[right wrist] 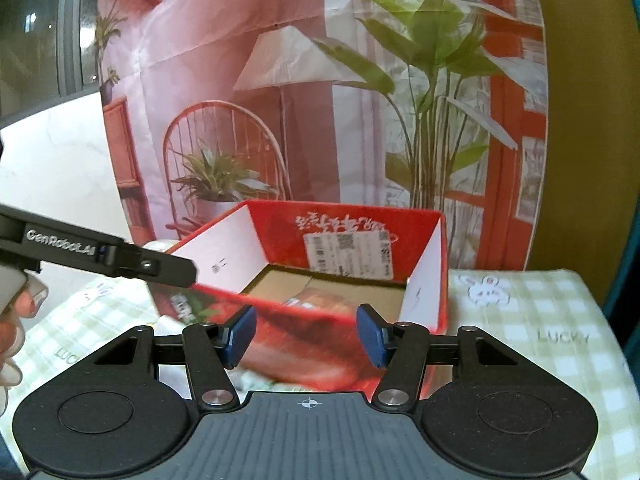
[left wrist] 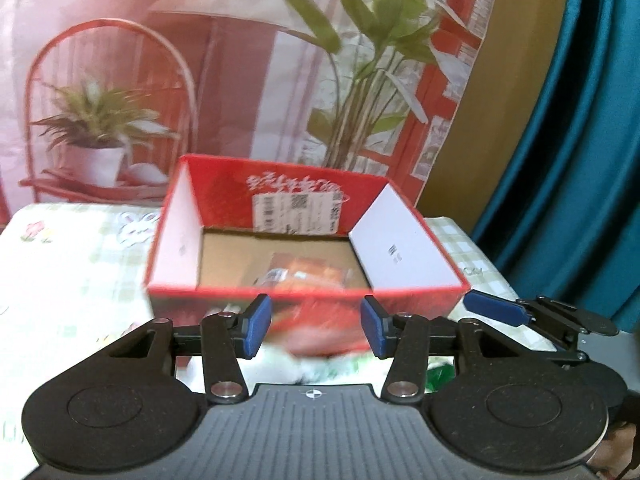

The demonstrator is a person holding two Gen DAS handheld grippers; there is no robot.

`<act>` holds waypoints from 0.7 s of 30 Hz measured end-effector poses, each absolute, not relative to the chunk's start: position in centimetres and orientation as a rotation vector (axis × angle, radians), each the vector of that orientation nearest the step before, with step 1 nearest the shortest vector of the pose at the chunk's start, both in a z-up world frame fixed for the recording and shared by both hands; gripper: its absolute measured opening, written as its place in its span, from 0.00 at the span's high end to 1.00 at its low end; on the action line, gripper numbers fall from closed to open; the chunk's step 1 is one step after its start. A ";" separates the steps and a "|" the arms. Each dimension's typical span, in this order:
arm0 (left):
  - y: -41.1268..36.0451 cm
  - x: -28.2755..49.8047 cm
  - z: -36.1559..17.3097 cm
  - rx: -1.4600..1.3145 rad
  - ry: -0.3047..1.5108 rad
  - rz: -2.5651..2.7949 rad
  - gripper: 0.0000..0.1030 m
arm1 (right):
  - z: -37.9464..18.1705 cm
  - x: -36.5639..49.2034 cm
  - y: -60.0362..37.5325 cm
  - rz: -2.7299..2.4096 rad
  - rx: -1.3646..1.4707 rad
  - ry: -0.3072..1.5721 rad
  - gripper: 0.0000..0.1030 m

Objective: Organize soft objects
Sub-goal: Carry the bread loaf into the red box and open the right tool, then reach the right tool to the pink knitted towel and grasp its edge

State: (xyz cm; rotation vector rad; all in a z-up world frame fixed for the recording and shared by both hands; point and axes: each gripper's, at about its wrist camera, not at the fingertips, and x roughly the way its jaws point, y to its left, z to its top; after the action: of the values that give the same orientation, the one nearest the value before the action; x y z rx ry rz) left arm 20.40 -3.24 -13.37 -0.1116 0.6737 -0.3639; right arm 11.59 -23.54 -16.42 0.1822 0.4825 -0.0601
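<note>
Red box (left wrist: 308, 240) just ahead of left gripper (left wrist: 316, 326) and right gripper (right wrist: 306, 334); orange packet (left wrist: 308, 274) inside on cardboard floor. Both released, jaws apart, nothing between.

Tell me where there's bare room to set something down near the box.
Free: checked cloth right of the red box, and cloth to its left. Inside, the cardboard floor beside the orange packet. Crowded: the box front, where both tools sit.

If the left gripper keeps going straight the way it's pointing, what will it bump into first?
Most likely the near wall of the red box. The left gripper is open with nothing between its pads, and that wall fills the gap just ahead. The picture is blurry, so the distance is unclear.
</note>
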 end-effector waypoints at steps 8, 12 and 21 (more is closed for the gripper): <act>-0.4 16.3 -16.1 -0.147 0.706 -0.302 0.45 | -18.4 7.9 -20.5 -0.065 0.205 0.505 0.49; 0.0 14.4 -17.9 -0.085 0.710 -0.263 0.41 | -20.1 6.8 -19.2 -0.080 0.192 0.538 0.46; 0.9 13.4 -21.1 -0.029 0.770 -0.182 0.08 | -22.8 6.2 -18.3 -0.108 0.190 0.590 0.14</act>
State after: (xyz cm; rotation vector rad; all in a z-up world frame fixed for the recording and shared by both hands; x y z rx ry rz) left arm 13.41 0.92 -21.08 -0.0290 0.7698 -0.1817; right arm 6.24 -18.29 -22.84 0.1904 0.5903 -0.1081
